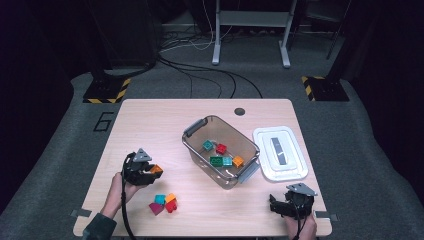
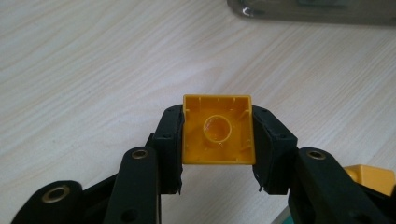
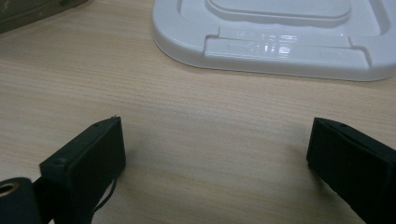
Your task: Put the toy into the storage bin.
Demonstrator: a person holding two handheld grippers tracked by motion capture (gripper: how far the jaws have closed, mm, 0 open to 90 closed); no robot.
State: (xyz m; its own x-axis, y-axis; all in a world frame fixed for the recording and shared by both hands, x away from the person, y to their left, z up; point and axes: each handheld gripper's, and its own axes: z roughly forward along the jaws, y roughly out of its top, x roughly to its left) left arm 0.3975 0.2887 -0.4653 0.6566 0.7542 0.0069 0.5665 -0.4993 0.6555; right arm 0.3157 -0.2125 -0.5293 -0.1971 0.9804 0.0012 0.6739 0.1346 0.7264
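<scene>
Orange plastic is sitting squarely between the black jaws of the left gripper (image 2: 218,140): the orange block (image 2: 218,129) is being pinched on two opposite sides, its hollow underside with the round socket facing the left gripper view's camera, and pale table (image 2: 93,70) is showing behind it. From the high view, that left gripper (image 1: 150,172) is being held over the table's left part, with the block (image 1: 156,169) poking out at its tip, pointing toward the clear bin (image 1: 200,131). Just beside and below it, a small cluster of loose blocks (image 1: 165,203) is lying on the wood: teal, orange, red and magenta pieces touching one another. Further blocks are resting inside the bin, which is standing near the table's middle, well apart from the held block. To the bin's right, the white lid (image 1: 280,152) is lying flat. Near the front right corner, the right gripper (image 1: 287,205) is resting with its jaws spread wide and nothing between them; in the right gripper view only bare wood is lying between them, with the lid (image 3: 280,42) beyond.
</scene>
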